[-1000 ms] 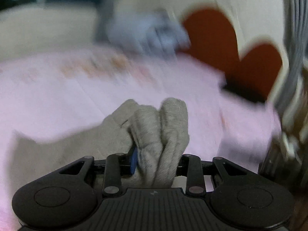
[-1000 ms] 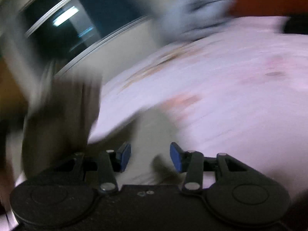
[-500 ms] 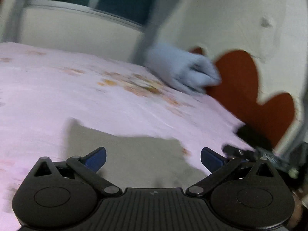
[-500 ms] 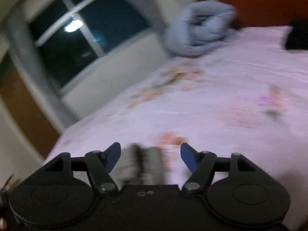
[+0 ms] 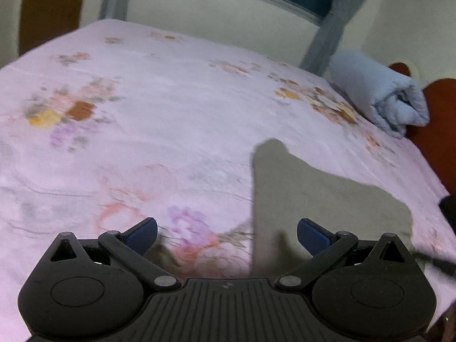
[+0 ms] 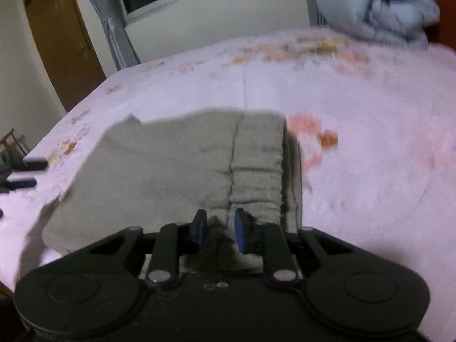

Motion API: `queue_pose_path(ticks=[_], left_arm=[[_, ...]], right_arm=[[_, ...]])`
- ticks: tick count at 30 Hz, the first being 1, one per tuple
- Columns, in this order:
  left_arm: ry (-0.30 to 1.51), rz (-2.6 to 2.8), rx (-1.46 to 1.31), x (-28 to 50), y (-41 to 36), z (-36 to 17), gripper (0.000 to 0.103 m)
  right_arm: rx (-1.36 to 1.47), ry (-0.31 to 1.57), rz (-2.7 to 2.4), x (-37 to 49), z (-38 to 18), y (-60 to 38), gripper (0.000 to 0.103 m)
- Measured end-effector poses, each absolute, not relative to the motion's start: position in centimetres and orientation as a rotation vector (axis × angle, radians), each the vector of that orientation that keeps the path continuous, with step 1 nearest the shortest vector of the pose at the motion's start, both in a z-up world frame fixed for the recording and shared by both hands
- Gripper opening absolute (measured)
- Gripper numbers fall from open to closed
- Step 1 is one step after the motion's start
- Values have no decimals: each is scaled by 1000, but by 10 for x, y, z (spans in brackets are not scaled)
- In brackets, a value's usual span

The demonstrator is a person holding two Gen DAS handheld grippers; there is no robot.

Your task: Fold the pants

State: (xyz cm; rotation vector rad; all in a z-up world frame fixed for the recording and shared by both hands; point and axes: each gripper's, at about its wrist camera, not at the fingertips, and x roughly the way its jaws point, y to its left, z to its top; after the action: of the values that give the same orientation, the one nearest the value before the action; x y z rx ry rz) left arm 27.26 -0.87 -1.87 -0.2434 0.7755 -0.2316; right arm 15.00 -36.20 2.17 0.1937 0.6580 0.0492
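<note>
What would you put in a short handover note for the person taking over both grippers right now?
Left gripper: wide open, holding nothing, hovering over the pink sheet beside the pants.
Right gripper: its jaws have just been closing, with the waistband edge of the grey pants between the pads; a firm grip is not certain.
Pants: lying fairly flat on the bed, doubled at the waistband side.
Rolled blue blanket: at the head of the bed, clear of the work.
Done: pants laid out, apparently folded once.
Left: probably confirm the right grip, take the other edge with the left gripper, and finish folding.
</note>
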Motion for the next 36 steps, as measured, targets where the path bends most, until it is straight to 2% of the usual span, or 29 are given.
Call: queue_pose_path(ticks=[6,8,11,14,16,17,18,19,20,21,22,23,28,30,35,36], left_arm=[[828,-243,-268,296,-33,-42,103],[834,-245,-295,294,-29,-46,103],[841,-243,-294,293,-23,-48,103],[840,-246,-291,294,-17,-48,103],[844,-263,-282,299,-17,-50,103],[848,-272,-269,302,-20,-51,103],[850,-277,-258,304,-23,-51,103],[847,-283,-248,307,-26,-51,103],[835,-285,-244,308,-29,-51,103],[828,-287,-249,310,-31,-50,103],[825,-293,-261,310,-33,-50,103],[822,-293,-270,310,-34,-50,103],[820,-269,-286,302,-41,-52,103],[820,-260,-265,299,-43,-51,103],[818,-214,-205,293,-47,-43,103],[815,-204,-184,291,-48,-41,103]], right_arm=[[47,612,152,230,51,-297,29],[-40,655,190,265,44,-271,29],[-121,865,202,306,13,-249,29],[-106,936,77,308,-14,-284,25],[-32,903,89,295,-13,-314,17],[-10,870,100,286,-7,-324,8],[37,821,122,274,3,-334,9],[59,782,129,257,11,-342,10],[40,746,93,245,18,-347,30],[18,702,49,234,24,-354,61],[19,657,21,220,29,-363,80],[35,637,11,210,32,-370,87],[158,646,-9,191,25,-390,80],[143,638,4,193,25,-380,75],[115,648,138,220,33,-350,73],[72,673,132,230,30,-341,69]])
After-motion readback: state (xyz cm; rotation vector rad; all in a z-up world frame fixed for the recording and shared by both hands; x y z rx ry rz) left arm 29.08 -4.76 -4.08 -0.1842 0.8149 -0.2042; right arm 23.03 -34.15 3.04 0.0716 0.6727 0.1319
